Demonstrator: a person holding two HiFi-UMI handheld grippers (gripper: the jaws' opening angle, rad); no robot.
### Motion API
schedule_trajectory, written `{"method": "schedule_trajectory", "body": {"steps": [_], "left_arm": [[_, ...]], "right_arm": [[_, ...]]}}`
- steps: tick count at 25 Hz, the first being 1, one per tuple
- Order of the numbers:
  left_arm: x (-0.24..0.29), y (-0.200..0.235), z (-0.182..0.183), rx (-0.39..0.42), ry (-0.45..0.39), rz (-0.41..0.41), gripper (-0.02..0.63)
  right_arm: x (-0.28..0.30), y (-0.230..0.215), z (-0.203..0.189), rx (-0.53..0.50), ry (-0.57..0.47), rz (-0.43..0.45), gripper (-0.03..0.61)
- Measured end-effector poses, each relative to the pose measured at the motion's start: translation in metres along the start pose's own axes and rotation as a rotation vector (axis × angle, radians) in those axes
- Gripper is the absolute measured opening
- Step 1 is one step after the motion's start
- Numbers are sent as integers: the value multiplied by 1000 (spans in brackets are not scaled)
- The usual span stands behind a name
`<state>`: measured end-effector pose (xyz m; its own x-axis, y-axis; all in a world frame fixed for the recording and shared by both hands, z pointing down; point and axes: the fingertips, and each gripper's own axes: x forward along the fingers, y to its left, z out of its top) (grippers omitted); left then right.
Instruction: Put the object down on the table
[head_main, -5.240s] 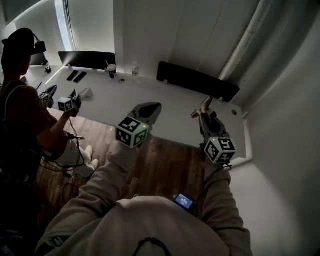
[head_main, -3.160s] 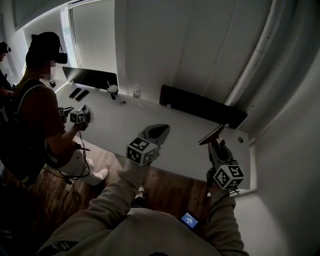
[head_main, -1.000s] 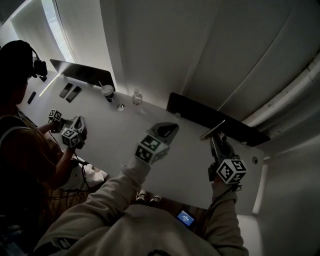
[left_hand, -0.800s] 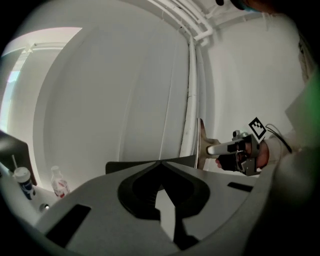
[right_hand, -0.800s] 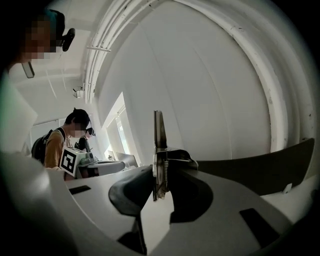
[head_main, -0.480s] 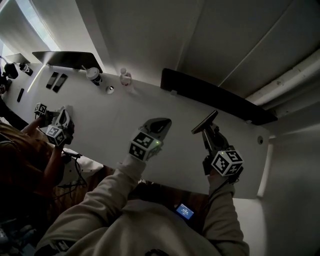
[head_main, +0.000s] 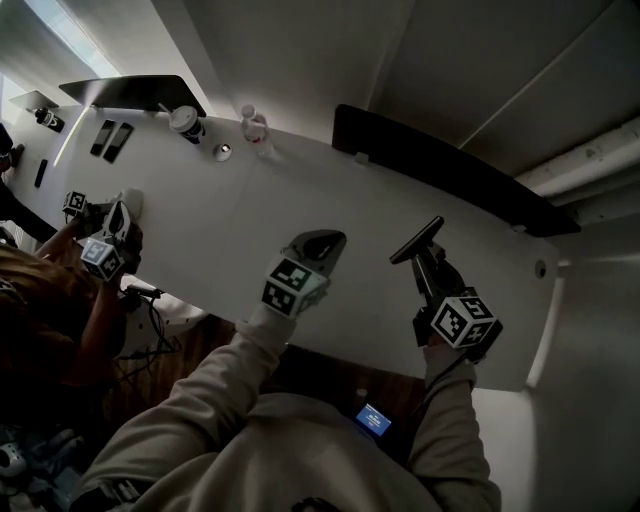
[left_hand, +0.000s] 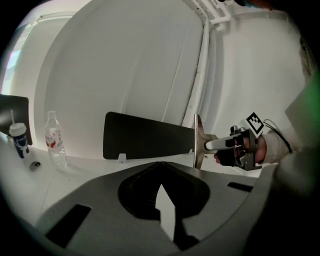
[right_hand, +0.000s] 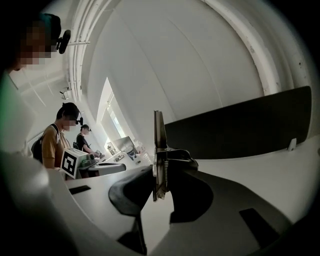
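My right gripper (head_main: 424, 256) is shut on a thin flat board with a metal spring clip (head_main: 417, 241). The board stands on edge above the white table (head_main: 250, 215), tilted up to the left. In the right gripper view the board (right_hand: 158, 145) rises edge-on between the jaws of the right gripper (right_hand: 161, 186), and its clip sits at the pads. The left gripper view shows the same board (left_hand: 195, 142) off to the right. My left gripper (head_main: 322, 243) hovers over the table to the left of it, shut with nothing in it (left_hand: 160, 166).
A long black divider (head_main: 440, 170) runs along the table's far side. A bottle (head_main: 255, 126), a cup (head_main: 185, 122), two phones (head_main: 110, 140) and a monitor (head_main: 130, 92) lie at the far left. Another person's grippers (head_main: 105, 248) work at the left end.
Both grippers have sunk toward the table, side by side. The board stays in the right gripper. The head view has swung, so the table now fills more of the picture.
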<state>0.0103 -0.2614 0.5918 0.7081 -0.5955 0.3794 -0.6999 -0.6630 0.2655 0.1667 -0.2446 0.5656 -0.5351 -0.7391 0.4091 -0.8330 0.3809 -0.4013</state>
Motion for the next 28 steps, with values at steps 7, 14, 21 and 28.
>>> {"method": "schedule_trajectory", "body": {"steps": [7,14,21,28], "left_arm": [[3,4,-41,-43,72,19,3],[6,1,-67,-55,103,9,3],[19,-8,-109,-69,163,-21,3],[21,-13,-135,-96,194,-33,3]], "right_arm": [[6,-16,-45,66,50,-11,95],[9,-23,-74,95,88,-12,95],[18,-37,-116,145,155,-4,95],[28,-40,-142,189,195,1,95]]}}
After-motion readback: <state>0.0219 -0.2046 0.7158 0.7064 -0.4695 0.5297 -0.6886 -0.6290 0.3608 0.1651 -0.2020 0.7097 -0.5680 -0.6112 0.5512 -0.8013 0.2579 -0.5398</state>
